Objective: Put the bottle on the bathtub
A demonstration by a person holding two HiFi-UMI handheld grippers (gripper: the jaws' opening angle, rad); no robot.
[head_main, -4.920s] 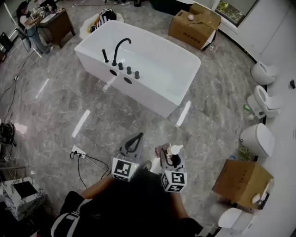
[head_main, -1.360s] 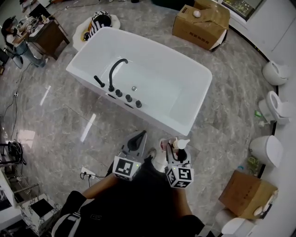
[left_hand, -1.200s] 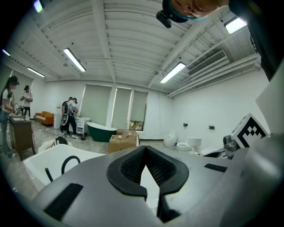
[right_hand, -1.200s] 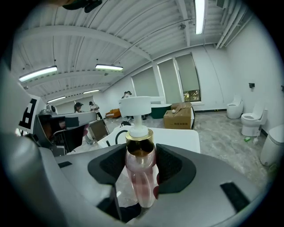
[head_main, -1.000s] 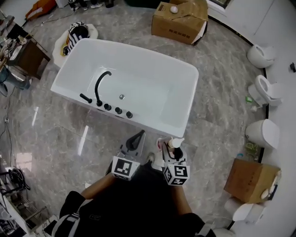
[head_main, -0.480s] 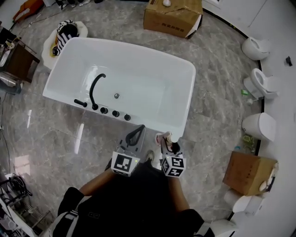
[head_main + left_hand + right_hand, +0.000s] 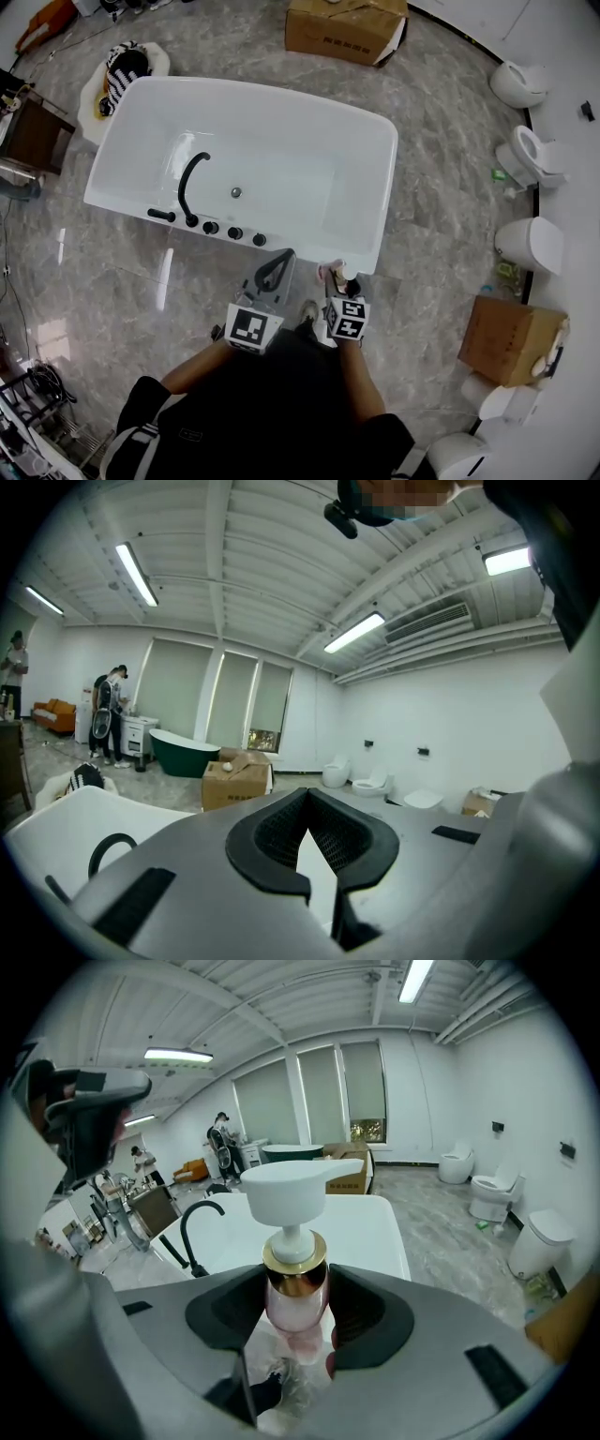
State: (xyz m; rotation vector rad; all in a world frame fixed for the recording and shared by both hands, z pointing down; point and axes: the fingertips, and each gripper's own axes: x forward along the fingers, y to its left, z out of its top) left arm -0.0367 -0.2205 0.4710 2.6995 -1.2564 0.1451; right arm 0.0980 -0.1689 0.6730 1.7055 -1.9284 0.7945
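Right gripper view: the right gripper (image 7: 298,1314) has its jaws clamped on the pink body of the bottle (image 7: 296,1283), which stands upright with its white pump on top. Head view places the bottle at the bathtub's (image 7: 373,246) near rim, close to its right corner. The left gripper (image 7: 309,841) beside it has its jaws together, holding nothing.

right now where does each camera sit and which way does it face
Head view: on the person's head, looking steeply down at the bathtub; arms, left gripper and right gripper show.
Left gripper view: rides the left gripper, looking along its shut, empty jaws across the bathtub.
Right gripper view: rides the right gripper, looking along jaws shut on the bottle toward the bathtub.
Shared: both gripper views show the faucet.
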